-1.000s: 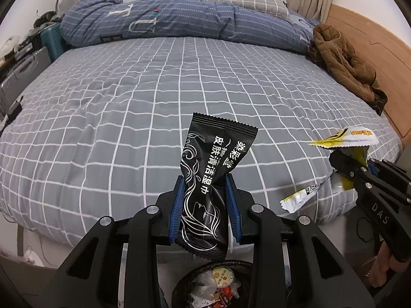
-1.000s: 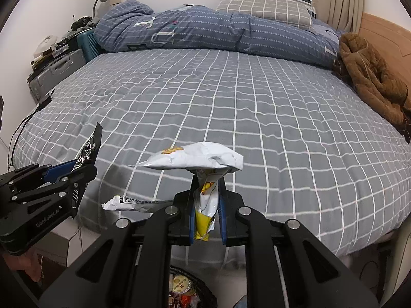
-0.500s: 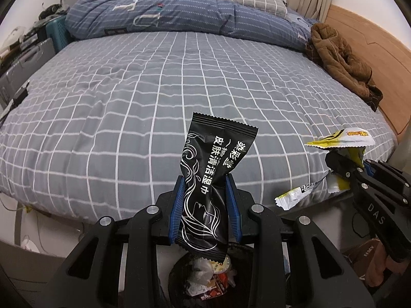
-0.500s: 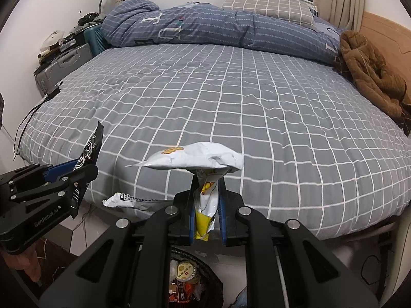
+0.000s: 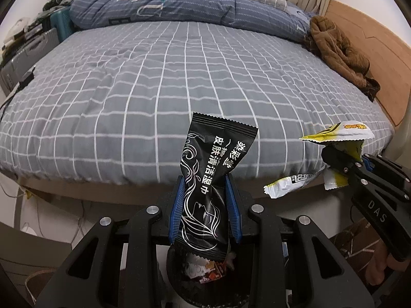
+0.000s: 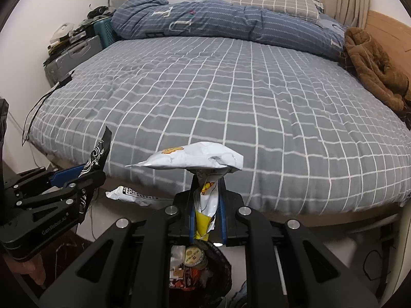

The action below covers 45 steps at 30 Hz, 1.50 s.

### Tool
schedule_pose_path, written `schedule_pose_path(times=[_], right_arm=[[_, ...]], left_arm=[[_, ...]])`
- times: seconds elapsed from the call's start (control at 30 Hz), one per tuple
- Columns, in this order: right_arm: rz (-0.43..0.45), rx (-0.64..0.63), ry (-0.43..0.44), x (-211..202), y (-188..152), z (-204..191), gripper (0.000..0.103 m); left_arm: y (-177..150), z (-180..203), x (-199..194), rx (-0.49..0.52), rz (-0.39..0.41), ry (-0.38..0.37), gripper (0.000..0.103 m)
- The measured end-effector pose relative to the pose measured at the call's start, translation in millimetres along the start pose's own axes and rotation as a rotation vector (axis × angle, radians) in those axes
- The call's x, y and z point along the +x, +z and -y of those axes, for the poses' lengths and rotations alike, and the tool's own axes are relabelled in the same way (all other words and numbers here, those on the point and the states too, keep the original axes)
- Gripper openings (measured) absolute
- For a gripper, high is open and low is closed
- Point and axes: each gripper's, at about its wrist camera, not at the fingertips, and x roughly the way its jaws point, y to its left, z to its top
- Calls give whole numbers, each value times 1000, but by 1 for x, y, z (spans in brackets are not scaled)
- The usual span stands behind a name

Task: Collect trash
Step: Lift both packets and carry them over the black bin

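Two grips: black sachet (image 5: 210, 179) clamped between left jaws, white wrapper (image 6: 203, 177) between right.

left tongs (image 5: 205, 205): clamped, angled down | right tongs (image 6: 207, 209): clamped tight, angled down

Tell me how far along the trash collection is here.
Done: the bed shows no litter, and the bin already holds wrappers. In hand: left claw grips a black wipe packet, right claw a white-yellow snack bag. Left: dropping both in.
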Motion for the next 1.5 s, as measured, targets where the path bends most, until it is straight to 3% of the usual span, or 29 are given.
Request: schedule_pose_path(times=[0.8, 0.93, 1.5], right_arm=[[-183, 9, 31, -2, -80, -23, 13], [-221, -27, -3, 15, -96, -30, 13], [-443, -23, 45, 113, -131, -29, 13]], left_arm=[[-82, -18, -5, -52, -155, 24, 30], [-95, -21, 6, -55, -172, 33, 30], [-118, -34, 89, -68, -302, 36, 30]])
